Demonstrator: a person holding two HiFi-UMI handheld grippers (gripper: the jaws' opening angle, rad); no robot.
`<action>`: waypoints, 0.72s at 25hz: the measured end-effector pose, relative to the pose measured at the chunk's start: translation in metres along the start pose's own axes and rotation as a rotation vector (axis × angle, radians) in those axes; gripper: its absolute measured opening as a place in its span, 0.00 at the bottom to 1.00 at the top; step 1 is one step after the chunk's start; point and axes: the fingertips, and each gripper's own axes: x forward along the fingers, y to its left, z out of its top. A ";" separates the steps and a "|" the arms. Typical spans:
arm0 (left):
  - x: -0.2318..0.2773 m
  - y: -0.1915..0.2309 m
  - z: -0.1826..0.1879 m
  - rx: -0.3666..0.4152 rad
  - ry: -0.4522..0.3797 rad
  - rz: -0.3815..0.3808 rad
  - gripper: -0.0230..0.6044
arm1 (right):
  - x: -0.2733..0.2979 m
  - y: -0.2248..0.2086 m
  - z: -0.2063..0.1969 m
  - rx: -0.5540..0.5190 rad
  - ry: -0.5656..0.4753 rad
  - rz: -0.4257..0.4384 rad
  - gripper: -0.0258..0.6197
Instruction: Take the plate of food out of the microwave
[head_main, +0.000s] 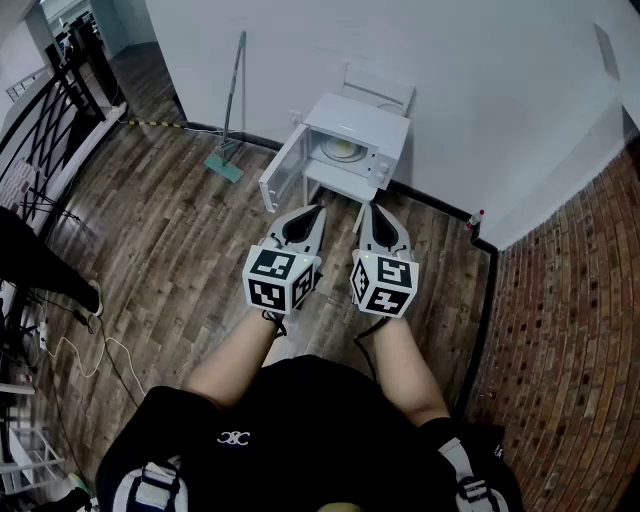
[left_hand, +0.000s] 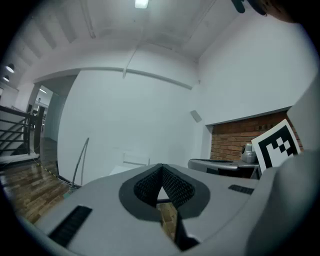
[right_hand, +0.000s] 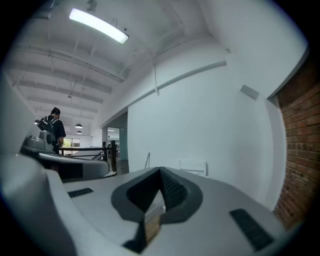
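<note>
wooden floor (head_main: 180, 230) runs up to a white wall, where the microwave (head_main: 365, 125) stands with its door (head_main: 283, 175) swung open to the left; the plate (head_main: 343, 150) sits inside, its food too small for me to make out. a mop (head_main: 232, 100) leans nearby. my left gripper (head_main: 322, 208) and right gripper (head_main: 365, 205) are both closed on nothing, side by side, well short of the microwave

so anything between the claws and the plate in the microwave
Nothing visible: the door is swung open, the plate shows inside the microwave, and only floor separates it from the left claw and right claw.
</note>
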 end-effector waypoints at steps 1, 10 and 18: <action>-0.001 0.001 0.000 -0.001 0.000 0.001 0.04 | 0.000 0.002 -0.001 -0.001 0.002 0.001 0.06; -0.005 0.008 -0.003 0.000 0.010 0.001 0.04 | -0.001 0.010 -0.002 0.025 -0.009 -0.007 0.06; -0.022 0.029 -0.012 -0.022 0.017 -0.011 0.04 | -0.002 0.031 -0.014 0.046 0.006 -0.034 0.06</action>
